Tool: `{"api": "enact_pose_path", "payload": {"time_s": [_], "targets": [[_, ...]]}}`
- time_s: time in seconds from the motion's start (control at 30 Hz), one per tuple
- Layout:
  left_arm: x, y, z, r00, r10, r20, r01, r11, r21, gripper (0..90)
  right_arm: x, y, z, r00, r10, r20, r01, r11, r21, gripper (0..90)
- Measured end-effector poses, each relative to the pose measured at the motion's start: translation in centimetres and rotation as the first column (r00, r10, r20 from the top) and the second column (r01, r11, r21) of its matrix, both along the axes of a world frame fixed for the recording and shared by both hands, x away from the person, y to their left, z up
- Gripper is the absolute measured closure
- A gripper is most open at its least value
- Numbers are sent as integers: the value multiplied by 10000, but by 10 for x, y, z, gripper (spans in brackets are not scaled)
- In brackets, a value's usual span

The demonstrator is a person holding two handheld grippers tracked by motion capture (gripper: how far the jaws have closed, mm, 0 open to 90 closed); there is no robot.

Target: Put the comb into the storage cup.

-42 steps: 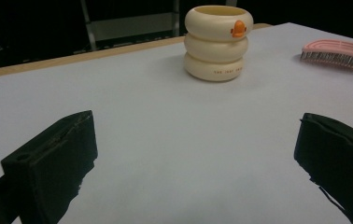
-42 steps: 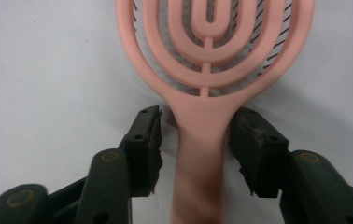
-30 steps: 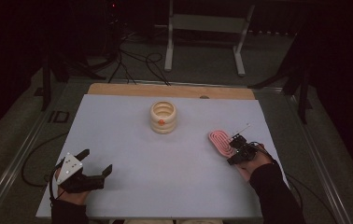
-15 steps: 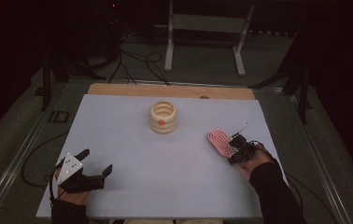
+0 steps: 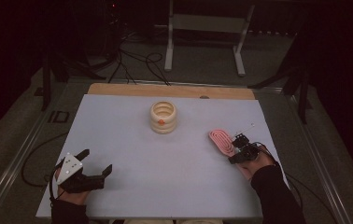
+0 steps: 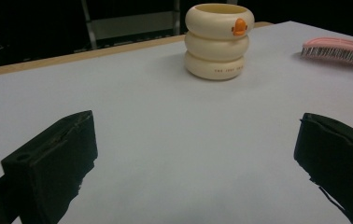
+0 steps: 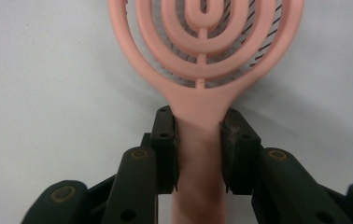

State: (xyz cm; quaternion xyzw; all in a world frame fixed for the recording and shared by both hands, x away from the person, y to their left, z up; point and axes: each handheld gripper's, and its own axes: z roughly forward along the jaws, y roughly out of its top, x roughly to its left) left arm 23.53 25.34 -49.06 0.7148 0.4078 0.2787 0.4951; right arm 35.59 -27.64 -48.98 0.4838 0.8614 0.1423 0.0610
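A pink hairbrush (image 5: 221, 139) lies bristles down at the right of the white table (image 5: 165, 163). My right gripper (image 5: 236, 145) holds the handle of the brush (image 7: 201, 95). In the right gripper view, the gripper (image 7: 198, 122) has both pads (image 7: 165, 135) pressed on the handle; the jaws have just been closing on it. My left gripper (image 5: 96, 161) rests open at the front left with nothing between its fingers. In the left gripper view, the gripper (image 6: 198, 140) faces a cream ringed cup (image 6: 217, 42) with an orange mark, and the brush (image 6: 338, 49) lies far right.
The cream cup (image 5: 163, 117) stands upright at the table's middle back. A wooden strip (image 5: 165, 90) runs along the far edge. Cables and a metal stand's legs (image 5: 205, 42) lie on the dark floor beyond.
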Motion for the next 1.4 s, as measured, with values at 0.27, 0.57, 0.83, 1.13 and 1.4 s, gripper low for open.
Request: {"api": "enact_pose_path", "payload": {"time_s": [0.27, 0.57, 0.83, 1.13, 1.4], "targets": [[0, 0, 0, 10000, 20, -32, -20, 10000, 8, 5, -4, 2, 4, 9989, 209, 408, -214, 9997, 127, 697], [1, -1, -1, 10000, 63, -75, -62, 10000, 46, 5, -13, 12, 9, 9935, 517, 1013, -570, 9971, 506, 697], [1, -1, -1, 9999, 99, -123, -98, 9999, 72, 5, -20, 23, 11, 9848, 744, 1573, -882, 9927, 829, 697], [2, -2, -2, 9998, 110, -184, -108, 9999, 123, 5, -29, 37, 11, 9728, 1015, 2083, -1301, 9832, 1284, 697], [2, -3, -3, 9996, 100, -263, -96, 9998, 160, 5, -38, 50, 14, 9612, 1239, 2465, -1693, 9704, 1722, 697]]}}
